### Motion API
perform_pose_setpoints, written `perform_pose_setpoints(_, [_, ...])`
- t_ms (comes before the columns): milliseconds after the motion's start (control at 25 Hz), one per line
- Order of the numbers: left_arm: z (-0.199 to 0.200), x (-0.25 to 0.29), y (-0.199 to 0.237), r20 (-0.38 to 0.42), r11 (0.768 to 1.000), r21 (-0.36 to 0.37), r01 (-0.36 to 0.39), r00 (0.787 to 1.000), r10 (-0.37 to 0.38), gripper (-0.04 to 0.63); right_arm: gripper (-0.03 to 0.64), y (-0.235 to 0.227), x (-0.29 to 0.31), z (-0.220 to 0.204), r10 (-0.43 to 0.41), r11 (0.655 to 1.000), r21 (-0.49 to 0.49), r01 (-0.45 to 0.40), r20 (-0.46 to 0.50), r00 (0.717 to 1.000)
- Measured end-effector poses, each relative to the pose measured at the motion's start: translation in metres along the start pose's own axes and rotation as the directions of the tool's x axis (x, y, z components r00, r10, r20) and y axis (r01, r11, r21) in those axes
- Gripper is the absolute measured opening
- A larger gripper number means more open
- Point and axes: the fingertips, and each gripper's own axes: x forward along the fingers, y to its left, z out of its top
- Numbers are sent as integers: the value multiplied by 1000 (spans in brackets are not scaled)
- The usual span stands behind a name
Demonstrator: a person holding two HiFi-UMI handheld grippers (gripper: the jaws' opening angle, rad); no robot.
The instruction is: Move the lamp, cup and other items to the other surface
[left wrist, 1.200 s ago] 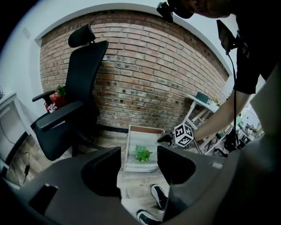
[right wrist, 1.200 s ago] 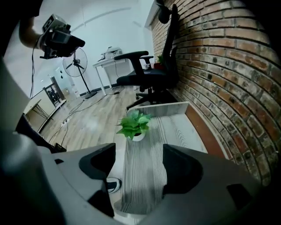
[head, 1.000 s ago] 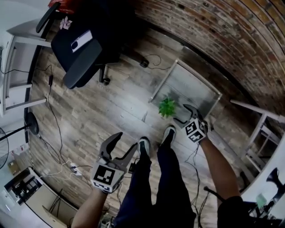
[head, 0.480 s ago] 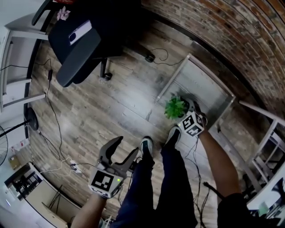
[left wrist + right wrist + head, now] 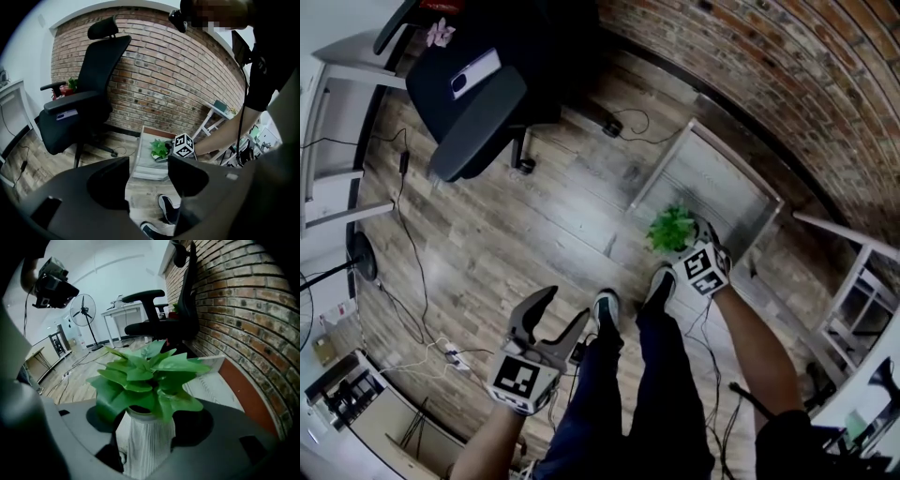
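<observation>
A small green plant [image 5: 671,228] in a white ribbed pot [image 5: 145,439] stands on a low grey table [image 5: 712,178] beside the brick wall. My right gripper [image 5: 682,242] reaches down to it. Its jaws have just been closing, and the pot now fills the gap between them with both sides touching. In the left gripper view the plant [image 5: 161,148] shows on the table [image 5: 145,164], next to the right gripper's marker cube [image 5: 184,146]. My left gripper [image 5: 564,305] hangs over the wooden floor by my left shoe, open and holding nothing.
A black office chair [image 5: 478,94] stands at the upper left. Cables and a power strip [image 5: 455,354] lie on the floor at left. White desks stand at the left [image 5: 337,141] and right [image 5: 853,291] edges. The brick wall [image 5: 787,84] runs behind the low table.
My right gripper has moved up to the plant, and its jaws now sit around the pot. My left gripper has drifted a little and stays open.
</observation>
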Motion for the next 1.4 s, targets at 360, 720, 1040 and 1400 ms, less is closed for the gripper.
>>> perform_pose_setpoints(360, [74, -95, -44, 63, 998, 42, 43, 997, -45, 253, 308, 43, -152, 111, -58, 996, 76, 56, 33, 998])
perform_pose_setpoints(720, [99, -193, -72, 162, 989, 132, 69, 983, -90, 253, 308, 87, -296, 189, -219, 958, 208, 196, 92, 971])
perform_pose_setpoints(1040, [118, -249, -94, 195, 971, 207, 124, 967, -165, 253, 308, 120, -406, 216, -337, 902, 333, 276, 141, 931])
perform_pose_setpoints(1400, [141, -268, -157, 190, 918, 326, 228, 935, -300, 253, 308, 140, -541, 183, -546, 762, 475, 440, 107, 831])
